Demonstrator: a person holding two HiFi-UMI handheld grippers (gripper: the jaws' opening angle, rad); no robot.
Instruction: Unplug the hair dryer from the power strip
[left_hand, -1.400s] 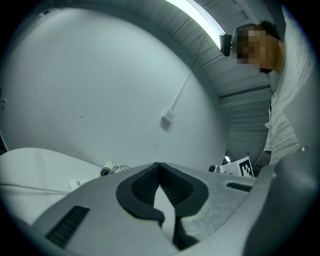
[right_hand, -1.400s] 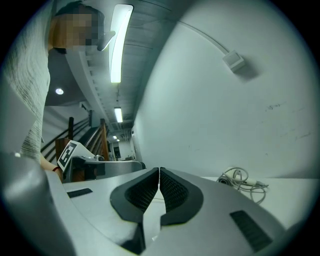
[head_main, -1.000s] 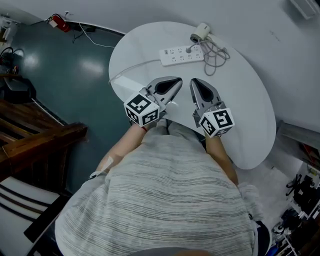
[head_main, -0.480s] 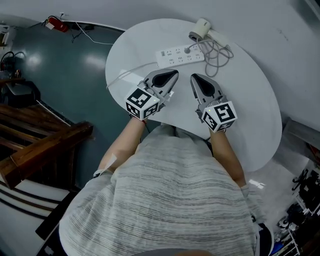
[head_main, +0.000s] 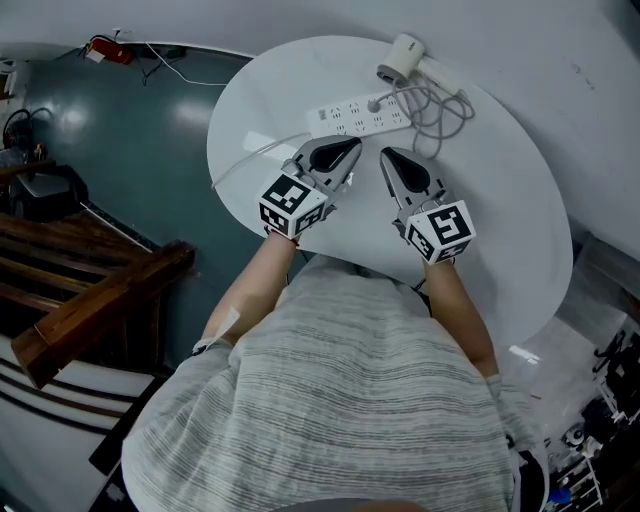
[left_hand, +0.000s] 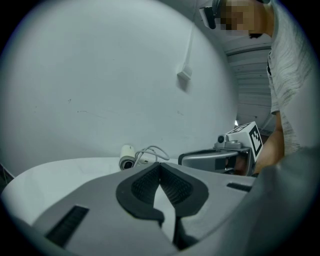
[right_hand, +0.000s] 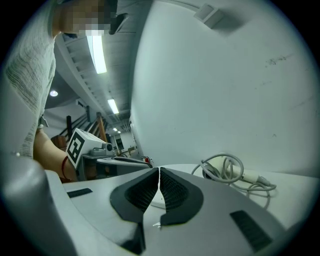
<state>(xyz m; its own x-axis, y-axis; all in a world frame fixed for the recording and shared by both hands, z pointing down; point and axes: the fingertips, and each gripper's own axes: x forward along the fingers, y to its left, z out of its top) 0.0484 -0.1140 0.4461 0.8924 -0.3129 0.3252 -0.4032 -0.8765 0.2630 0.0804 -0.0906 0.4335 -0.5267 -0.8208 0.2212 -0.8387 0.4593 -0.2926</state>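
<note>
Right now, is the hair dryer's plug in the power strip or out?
In: the head view shows the plug seated in the power strip, at its end nearest the hair dryer.

Your head camera looks steeply down from above your shoulders, and the power strip (head_main: 360, 113) lies far below it, on the far part of the round surface (head_main: 500, 200). The camera on the left tool (head_main: 350, 147) sits low and close to the surface. It faces past the power strip toward the hair dryer (left_hand: 127, 156) and the wall (left_hand: 100, 75). The camera on the right tool (head_main: 384, 156) sits equally low and faces the coiled cord (right_hand: 227, 169) beside the power strip. Each tool view catches the other tool at its edge. All three views share the coiled cord.
</note>
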